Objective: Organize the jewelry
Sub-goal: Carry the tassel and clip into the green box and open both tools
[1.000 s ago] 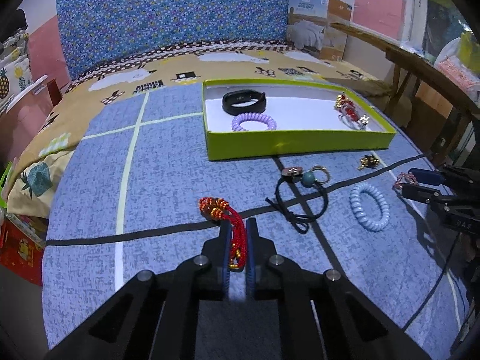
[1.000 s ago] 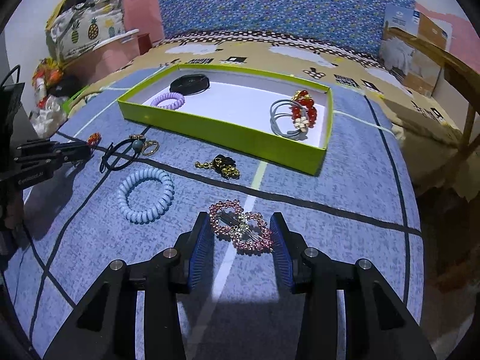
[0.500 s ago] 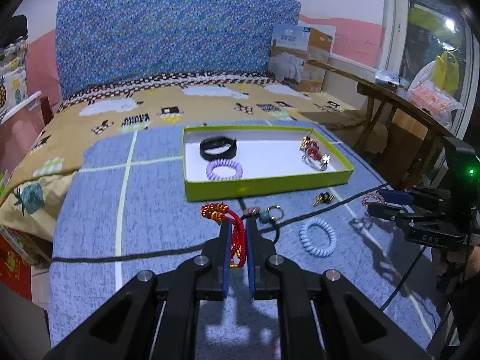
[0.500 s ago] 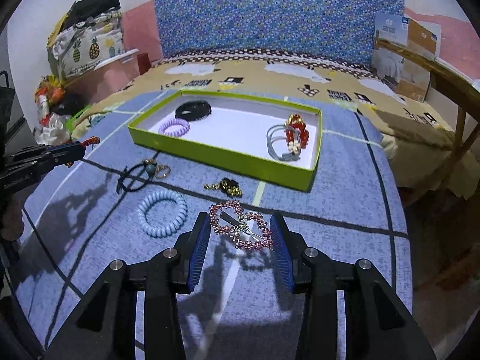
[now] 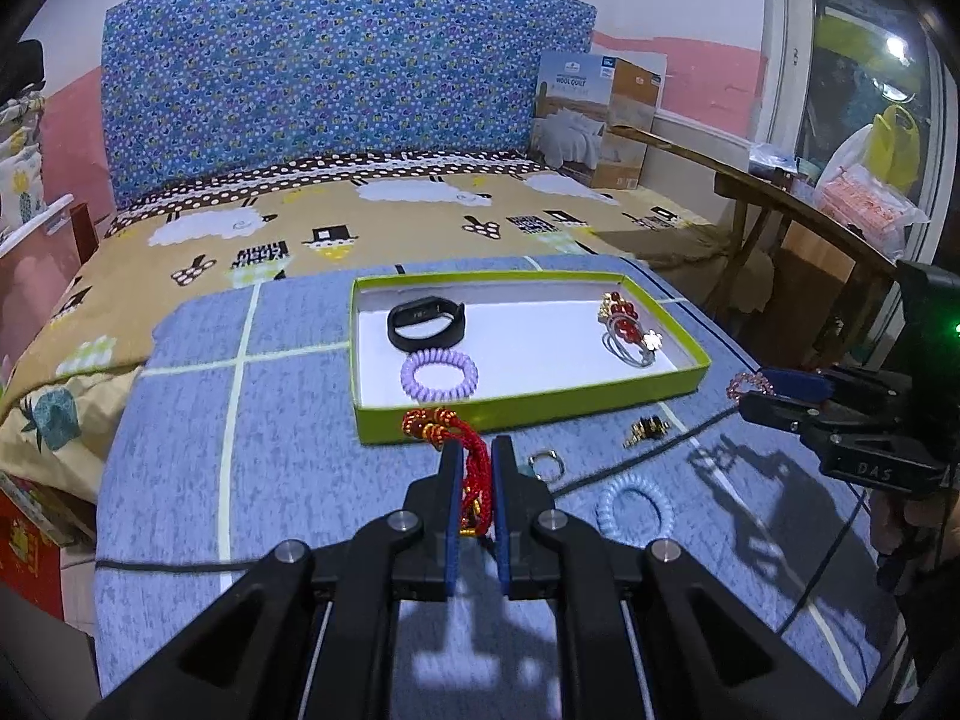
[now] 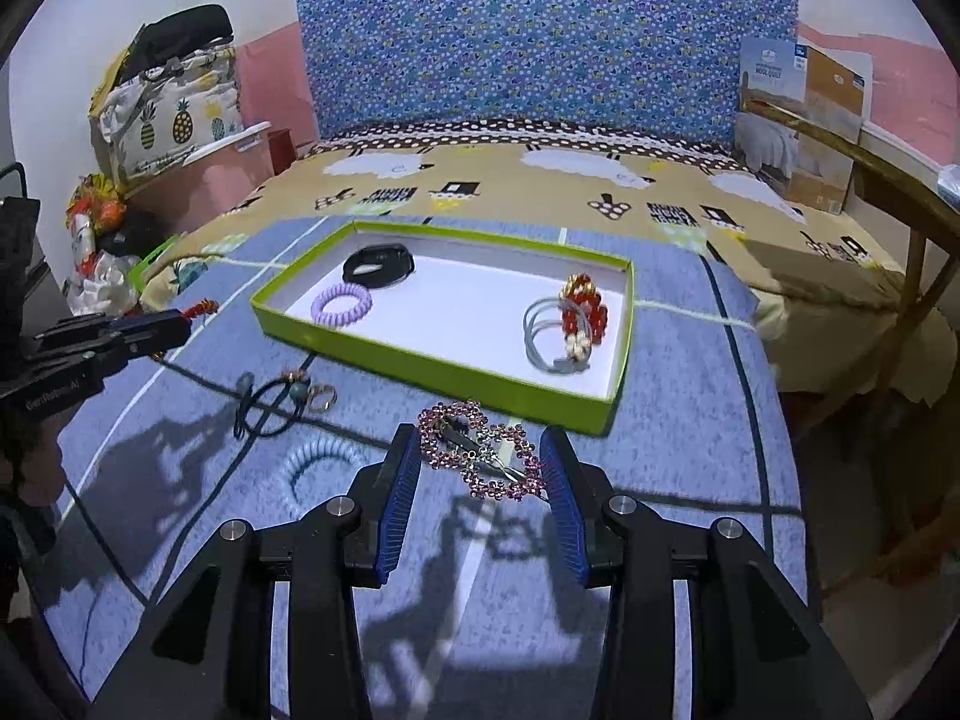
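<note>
My left gripper (image 5: pixel 477 450) is shut on a red beaded bracelet (image 5: pixel 462 444) and holds it in the air just in front of the green tray (image 5: pixel 540 405). My right gripper (image 6: pixel 480 450) is shut on a pink rhinestone hair clip (image 6: pixel 480 450), lifted above the blue cloth near the tray's near corner (image 6: pixel 540 396). The tray holds a black band (image 5: pixel 426 324), a purple coil tie (image 5: pixel 438 373) and a red bead hair tie (image 5: pixel 627 330). On the cloth lie a light blue coil tie (image 5: pixel 633 507), a black hair tie with rings (image 6: pixel 276 399) and a small gold and black piece (image 5: pixel 645 429).
The blue cloth covers a bed with a sheep-pattern sheet (image 5: pixel 420 210). A wooden table (image 5: pixel 798 210) stands to the right of the bed. A black cable (image 5: pixel 798 594) runs over the cloth. Bags (image 6: pixel 156 102) sit at the left.
Both grippers have risen from the cloth with their pieces and moved toward the tray. The red bracelet and the pink clip are now off the cloth.
</note>
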A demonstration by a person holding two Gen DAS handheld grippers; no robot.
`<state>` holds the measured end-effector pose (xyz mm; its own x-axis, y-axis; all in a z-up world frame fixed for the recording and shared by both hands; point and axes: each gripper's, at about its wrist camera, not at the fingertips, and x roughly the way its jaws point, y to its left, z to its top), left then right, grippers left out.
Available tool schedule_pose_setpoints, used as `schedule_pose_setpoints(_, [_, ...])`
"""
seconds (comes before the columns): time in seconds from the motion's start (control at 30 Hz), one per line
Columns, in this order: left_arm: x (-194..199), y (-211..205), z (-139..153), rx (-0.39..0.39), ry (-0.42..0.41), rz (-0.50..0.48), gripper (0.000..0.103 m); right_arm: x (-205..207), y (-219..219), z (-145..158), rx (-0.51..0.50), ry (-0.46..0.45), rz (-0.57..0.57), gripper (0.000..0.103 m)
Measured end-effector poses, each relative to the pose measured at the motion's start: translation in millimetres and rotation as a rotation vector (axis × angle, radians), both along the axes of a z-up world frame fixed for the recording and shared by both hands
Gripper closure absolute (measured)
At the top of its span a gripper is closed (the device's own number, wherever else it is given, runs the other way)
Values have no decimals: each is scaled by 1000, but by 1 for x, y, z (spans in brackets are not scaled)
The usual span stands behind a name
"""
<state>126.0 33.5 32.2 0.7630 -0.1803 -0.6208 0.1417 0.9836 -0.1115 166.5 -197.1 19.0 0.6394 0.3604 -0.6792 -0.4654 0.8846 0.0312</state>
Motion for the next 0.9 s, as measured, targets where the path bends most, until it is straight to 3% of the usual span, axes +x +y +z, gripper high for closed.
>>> schedule_pose_setpoints(0.43, [64, 2, 9, 52, -18, 5, 93, 58, 10, 2, -15, 2, -20, 61])
schedule_pose_setpoints(0.9, [113, -3, -29, 109, 75, 9, 93, 108, 13, -33, -54, 97, -48, 61])
